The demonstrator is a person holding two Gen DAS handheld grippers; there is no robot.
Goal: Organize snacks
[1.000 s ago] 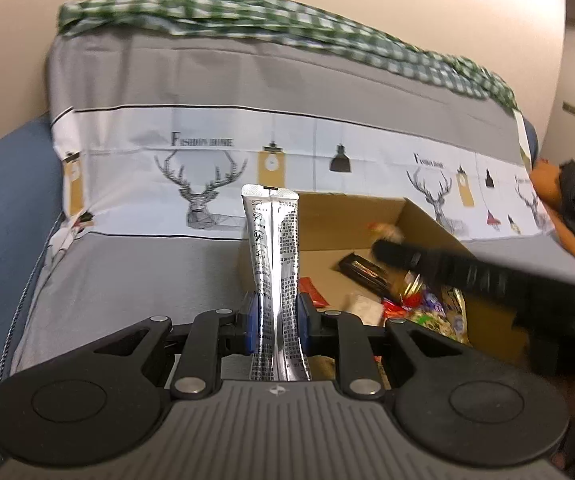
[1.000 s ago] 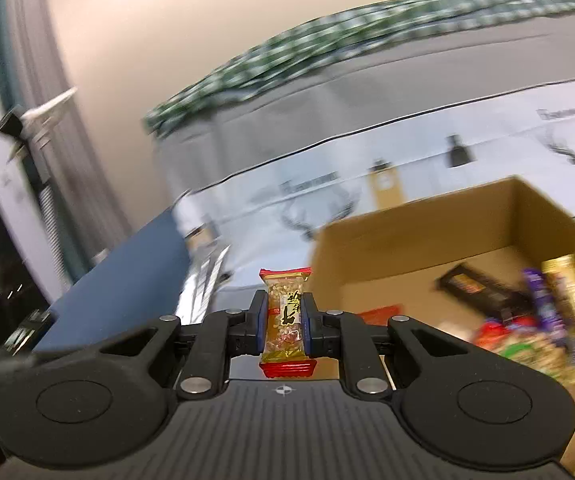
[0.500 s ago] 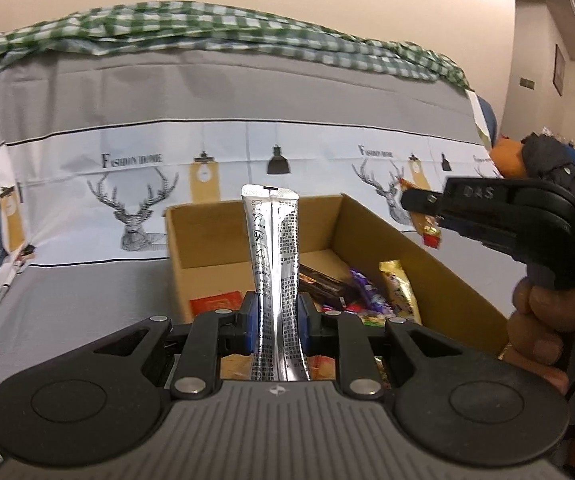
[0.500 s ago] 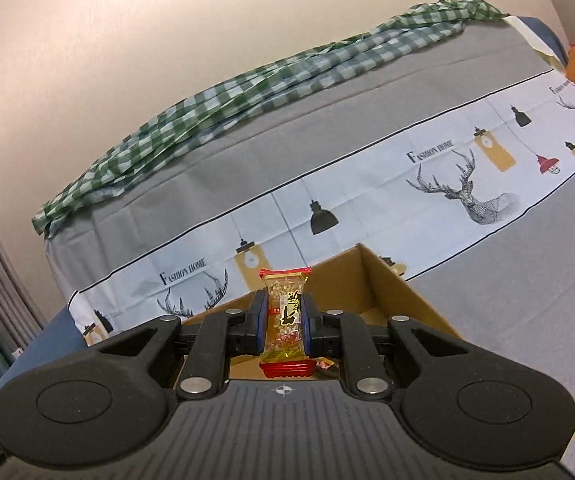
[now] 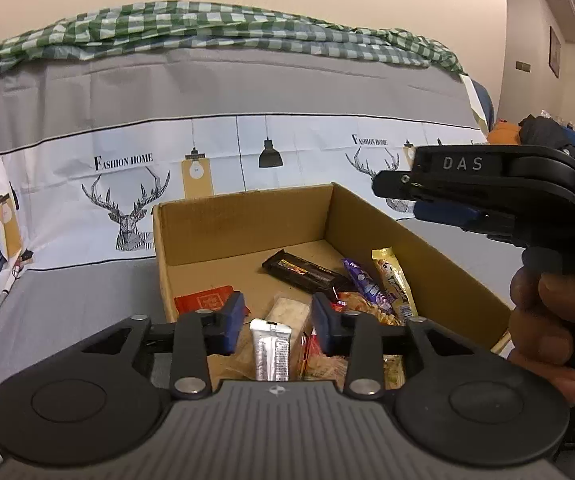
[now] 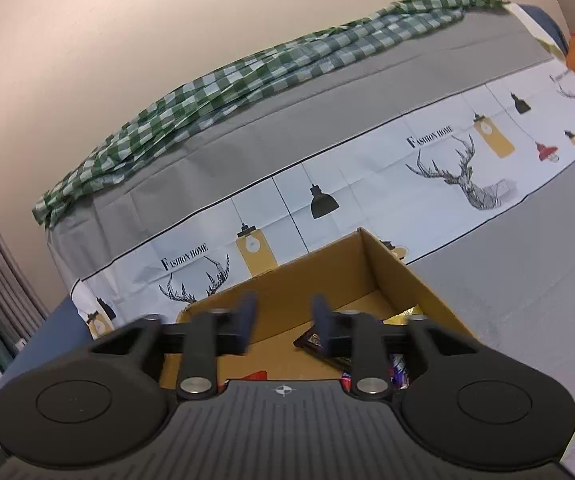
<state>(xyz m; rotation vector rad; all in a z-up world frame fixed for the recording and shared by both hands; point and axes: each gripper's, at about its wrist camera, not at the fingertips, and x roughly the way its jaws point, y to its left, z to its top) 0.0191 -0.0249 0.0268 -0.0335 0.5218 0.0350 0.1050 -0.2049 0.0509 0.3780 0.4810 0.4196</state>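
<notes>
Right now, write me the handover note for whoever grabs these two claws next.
Left claw: open, jaws just opened; the silver packet sits loose between them, dropping into the cardboard box.
Right claw: open and empty, jaws just opened, over the same box.
In the box: black bar, purple packet, red packet and others.
Left to do: no loose snacks visible outside; check off-camera.

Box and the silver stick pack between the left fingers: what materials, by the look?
Box: corrugated cardboard, it seems; matte brown, with raw cut edges and folded corners. Silver stick pack: probably metallised foil or plastic film; it has a mirror-like sheen, a crimped top seal and black print. Which of the two cannot be told.
</notes>
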